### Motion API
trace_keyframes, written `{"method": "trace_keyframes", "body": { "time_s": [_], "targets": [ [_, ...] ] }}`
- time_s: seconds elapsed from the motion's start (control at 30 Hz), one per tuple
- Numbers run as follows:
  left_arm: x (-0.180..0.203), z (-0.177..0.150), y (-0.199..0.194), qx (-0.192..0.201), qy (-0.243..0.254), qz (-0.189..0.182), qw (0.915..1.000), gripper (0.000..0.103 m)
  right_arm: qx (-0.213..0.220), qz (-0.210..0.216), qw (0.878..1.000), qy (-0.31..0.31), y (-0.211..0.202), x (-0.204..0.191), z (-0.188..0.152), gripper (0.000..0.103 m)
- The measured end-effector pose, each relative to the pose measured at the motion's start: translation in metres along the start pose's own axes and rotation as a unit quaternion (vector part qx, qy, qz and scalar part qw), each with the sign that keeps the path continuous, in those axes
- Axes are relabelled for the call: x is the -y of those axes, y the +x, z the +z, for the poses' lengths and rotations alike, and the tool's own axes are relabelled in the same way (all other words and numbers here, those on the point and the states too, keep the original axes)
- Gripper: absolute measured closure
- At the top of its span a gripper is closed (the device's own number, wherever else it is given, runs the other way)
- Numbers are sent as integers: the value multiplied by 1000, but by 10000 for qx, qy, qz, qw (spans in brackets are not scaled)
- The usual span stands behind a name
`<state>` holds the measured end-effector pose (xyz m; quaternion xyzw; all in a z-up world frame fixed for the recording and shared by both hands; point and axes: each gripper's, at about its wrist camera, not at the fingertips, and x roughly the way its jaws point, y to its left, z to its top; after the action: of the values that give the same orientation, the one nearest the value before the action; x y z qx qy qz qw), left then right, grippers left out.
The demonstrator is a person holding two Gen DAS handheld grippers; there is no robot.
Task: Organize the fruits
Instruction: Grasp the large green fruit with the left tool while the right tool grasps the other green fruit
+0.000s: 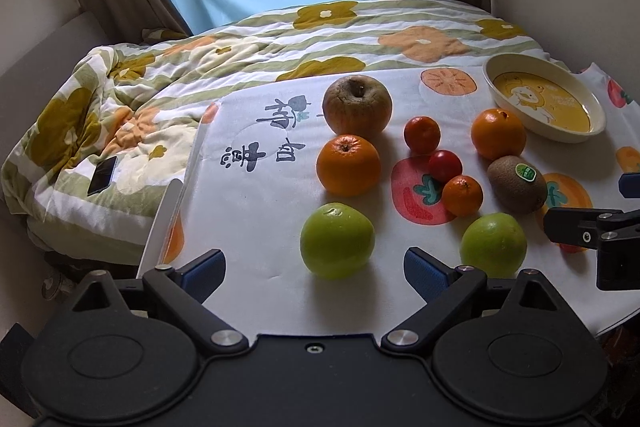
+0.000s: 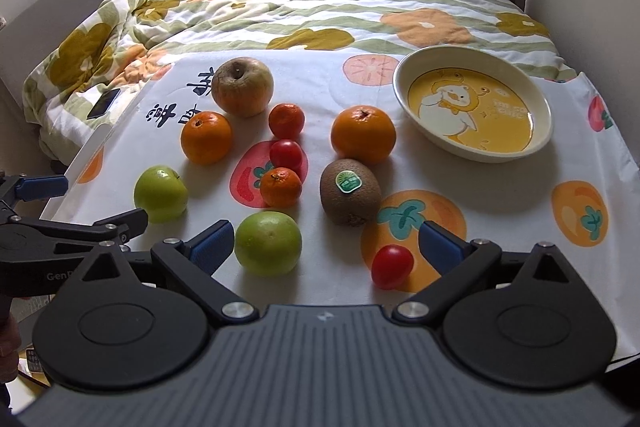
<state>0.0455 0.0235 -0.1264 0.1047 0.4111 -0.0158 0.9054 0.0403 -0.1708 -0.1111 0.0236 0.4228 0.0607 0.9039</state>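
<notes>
— While both tongs hover low over the near edge of the counter (image 2: 520, 187), what are they doing?
— Nothing is gripped. The left tongs (image 1: 314, 269) are spread wide, with a green apple (image 1: 337, 239) just ahead of the gap. The right tongs (image 2: 326, 247) are spread too; a second green fruit (image 2: 268, 243) sits by the left finger and a small tomato (image 2: 392, 266) by the right one.
— Where is the rest of the fruit?
— All loose on the printed cloth. A kiwi (image 2: 350, 191) with a green sticker lies near the middle, touching the big orange (image 2: 363, 134) behind it as far as I can tell. Left of those, a tangerine (image 2: 281, 187), a second tomato (image 2: 285, 154) and another tangerine (image 2: 286, 120) form a tight row running away from the camera. Another orange (image 2: 206, 137) is further left, with a dull brownish apple (image 2: 242, 87) behind it.
— And the dish?
— A cream bowl (image 2: 400, 83) with a yellow cartoon duck inside stands at the far right, apart from the fruit, holding none.
— Anything beyond?
— A bed with a flowered quilt (image 2: 320, 11), and a phone (image 2: 104, 103) lying on it at the left
</notes>
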Motion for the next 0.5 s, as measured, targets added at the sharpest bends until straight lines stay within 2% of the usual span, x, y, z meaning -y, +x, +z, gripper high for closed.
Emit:
{"method": "trace_keyframes", "body": {
  "time_s": [0.37, 0.5],
  "targets": [
    [2, -10, 48, 168, 829, -390, 9957, 16, -175, 145, 9988, 440, 39, -21, -13, 0],
    [3, -11, 59, 151, 1010, -488, 9936, 24, -249, 132, 9982, 524, 48, -25, -12, 2]
  ]
}}
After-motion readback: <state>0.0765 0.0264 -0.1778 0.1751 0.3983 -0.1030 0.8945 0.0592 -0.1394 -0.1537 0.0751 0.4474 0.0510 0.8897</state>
